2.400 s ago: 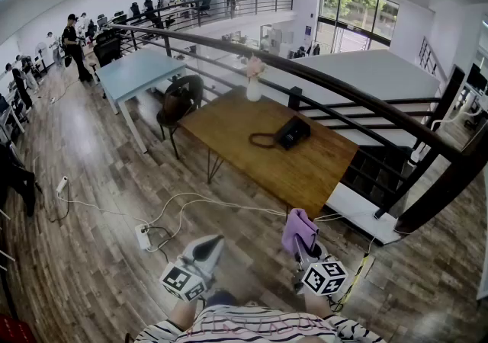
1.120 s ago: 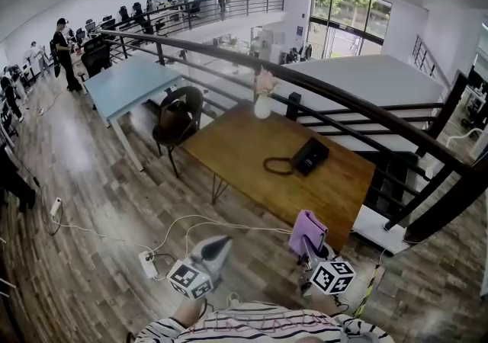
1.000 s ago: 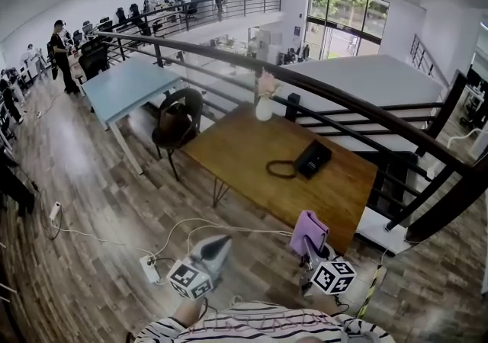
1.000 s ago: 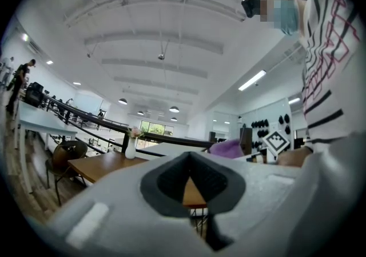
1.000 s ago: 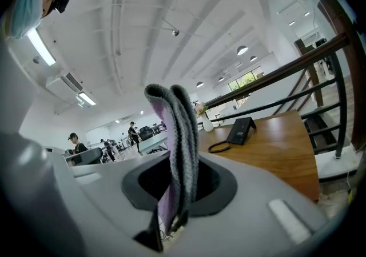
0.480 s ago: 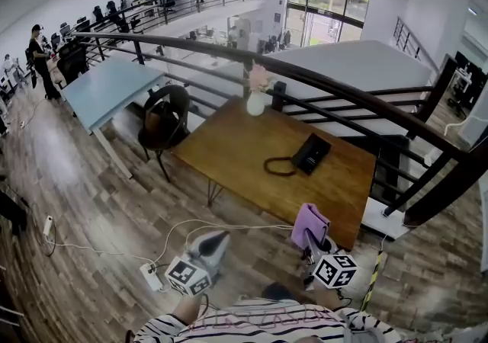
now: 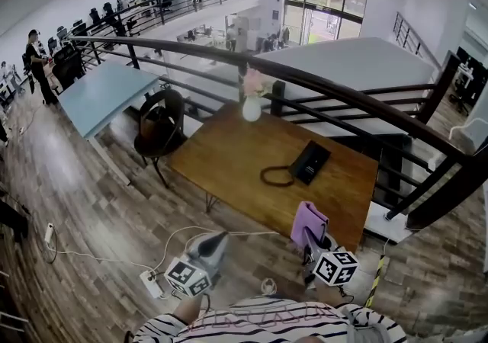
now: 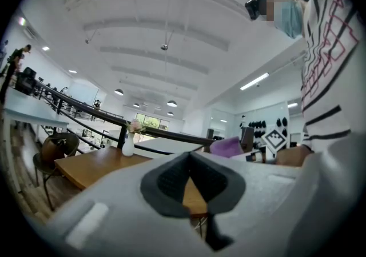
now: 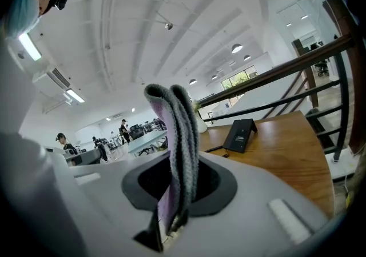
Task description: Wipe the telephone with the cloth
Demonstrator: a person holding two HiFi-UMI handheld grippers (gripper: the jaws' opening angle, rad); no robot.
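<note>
A black telephone [image 7: 311, 161] lies on the wooden table [image 7: 229, 158], its cord looped to its left; the right gripper view shows the telephone [image 9: 240, 135] ahead, a good way off. My right gripper [image 7: 309, 233] hovers off the table's near edge, shut on a folded purple-grey cloth [image 7: 308, 221] that stands up between the jaws. In its own view the cloth [image 9: 178, 153] fills the gap of the right gripper [image 9: 174, 216]. My left gripper [image 7: 216, 238] hangs lower left over the floor. Its pads meet at the tips of the left gripper [image 8: 189, 159], holding nothing.
A white vase with pink flowers [image 7: 251, 107] stands at the table's far edge. A dark curved railing [image 7: 358, 97] runs behind it. A chair [image 7: 156, 124] and a blue table [image 7: 99, 94] stand to the left. Cables and a power strip [image 7: 149, 282] lie on the floor.
The view has drawn closer to the wooden table, which now sits nearer my grippers. Both grippers keep their pose, the right still shut on the cloth.
</note>
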